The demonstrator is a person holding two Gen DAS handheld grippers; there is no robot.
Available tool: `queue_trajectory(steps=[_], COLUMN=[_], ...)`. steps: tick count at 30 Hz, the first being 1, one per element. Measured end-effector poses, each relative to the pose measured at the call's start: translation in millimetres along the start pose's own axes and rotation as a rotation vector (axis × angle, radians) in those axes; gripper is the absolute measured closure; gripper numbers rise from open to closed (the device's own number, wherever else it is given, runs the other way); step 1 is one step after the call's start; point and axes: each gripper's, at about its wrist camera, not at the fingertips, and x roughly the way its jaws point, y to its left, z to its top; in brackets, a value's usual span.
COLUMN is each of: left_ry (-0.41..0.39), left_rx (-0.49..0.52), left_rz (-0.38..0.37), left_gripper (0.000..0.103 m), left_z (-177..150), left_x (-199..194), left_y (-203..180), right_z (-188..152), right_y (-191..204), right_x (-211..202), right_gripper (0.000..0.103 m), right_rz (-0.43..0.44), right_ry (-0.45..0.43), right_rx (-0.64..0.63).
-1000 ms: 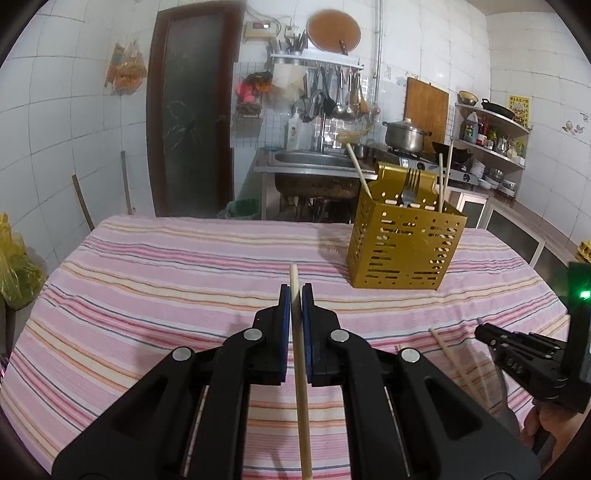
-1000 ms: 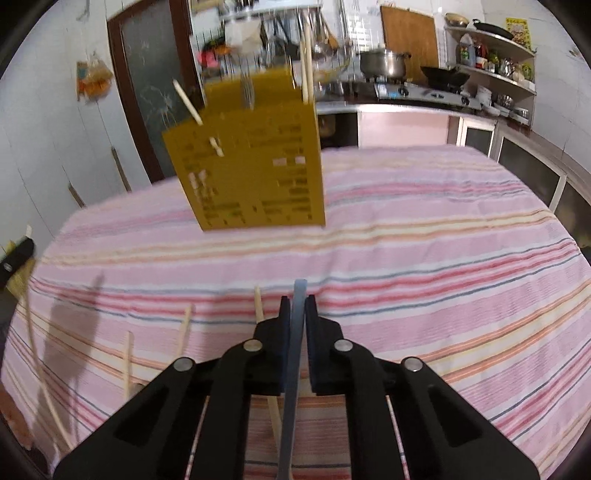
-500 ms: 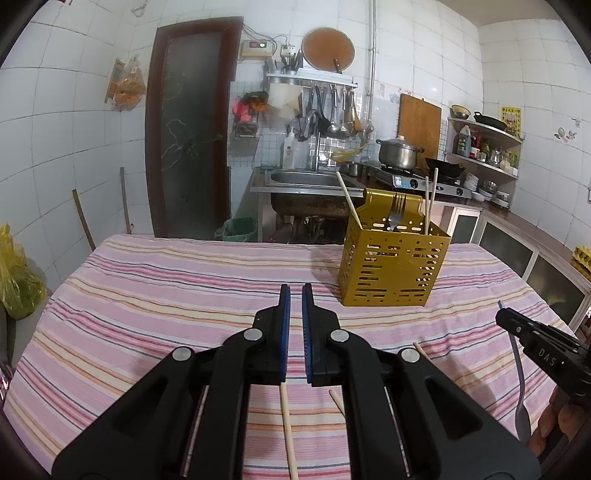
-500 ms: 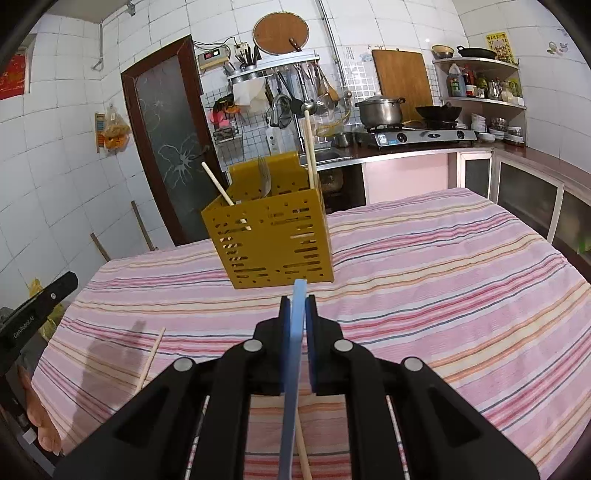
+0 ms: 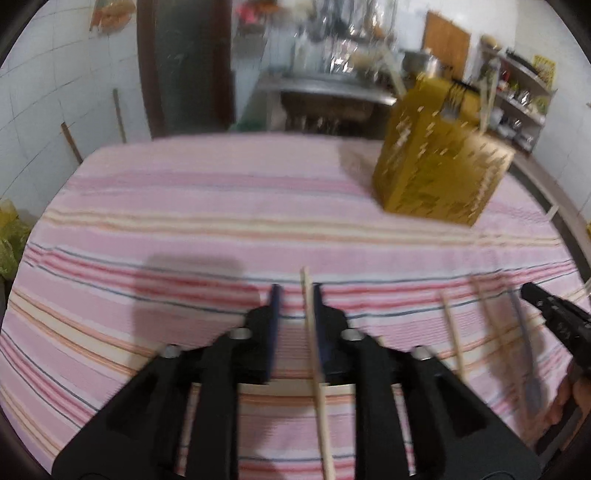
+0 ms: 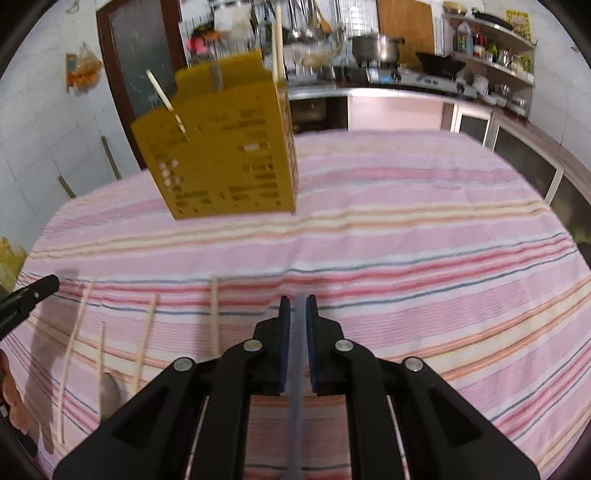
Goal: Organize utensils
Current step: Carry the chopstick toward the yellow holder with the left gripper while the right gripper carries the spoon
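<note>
Gripping a thin grey-blue utensil handle, the right gripper is sitting shut near the perforated yellow plastic caddy; the left gripper has just been opening, its jaws apparently straddling a pale wooden chopstick on the striped tablecloth.

I can't read any words or numbers here. The yellow poster on the far wall has marks on it, but they are too small and blurry for me.
</note>
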Motion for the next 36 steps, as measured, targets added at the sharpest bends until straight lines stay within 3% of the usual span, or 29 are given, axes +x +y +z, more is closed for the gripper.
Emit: queue_trajectory(steps=[1, 3, 6, 8, 10, 13, 16, 18, 20, 23, 27, 36], left_ry=[0.011, 0.034, 0.07, 0.086, 0.088, 0.09, 0.086, 0.094, 0.102, 0.112, 0.113, 0.06], left_rx=[-0.001, 0.002, 0.005, 0.009, 0.023, 0.029, 0.016, 0.008, 0.001, -0.016, -0.019, -0.049], left_rz=[0.009, 0.025, 0.031, 0.034, 0.043, 0.051, 0.051, 0.047, 0.041, 0.035, 0.024, -0.018], left_gripper=[0.061, 0.054, 0.051, 0.049, 0.048, 0.048, 0.06, 0.062, 0.065, 0.075, 0.097, 0.099], left_z=[-1.9, -4.1, -3.3, -4.2, -5.0, -2.5, 1.2, 5.5, 10.6, 17.0, 19.2, 15.1], left_x=[5.4, 18.2, 28.7, 32.5, 36.0, 40.5, 44.2, 49.4, 53.3, 59.4, 60.8, 35.4], left_y=[0.8, 1.3, 0.0, 0.8, -2.1, -3.6, -5.4, -5.5, -6.7, -8.0, -10.5, -5.9], right_z=[-0.6, -1.8, -0.2, 1.0, 3.1, 5.8, 4.0, 3.9, 4.8, 6.4, 8.0, 15.7], right_y=[-0.2, -0.6, -1.7, -0.8, 2.4, 5.1, 5.3, 6.2, 5.8, 6.5, 3.7, 3.8], right_x=[4.3, 10.2, 15.1, 17.1, 17.5, 18.6, 24.7, 25.8, 26.5, 25.0, 23.7, -1.4], right_gripper=[0.094, 0.093, 0.093, 0.086, 0.064, 0.063, 0.063, 0.064, 0.07, 0.088, 0.095, 0.096], right_rz=[0.002, -0.01, -0.011, -0.012, -0.022, -0.048, -0.055, -0.058, -0.066, -0.062, -0.04, -0.009], right_ry=[0.016, 0.039, 0.064, 0.084, 0.096, 0.105, 0.12, 0.107, 0.101, 0.104, 0.104, 0.03], right_rx=[0.003, -0.002, -0.001, -0.008, -0.022, -0.042, -0.047, -0.048, -0.042, -0.032, -0.016, -0.009])
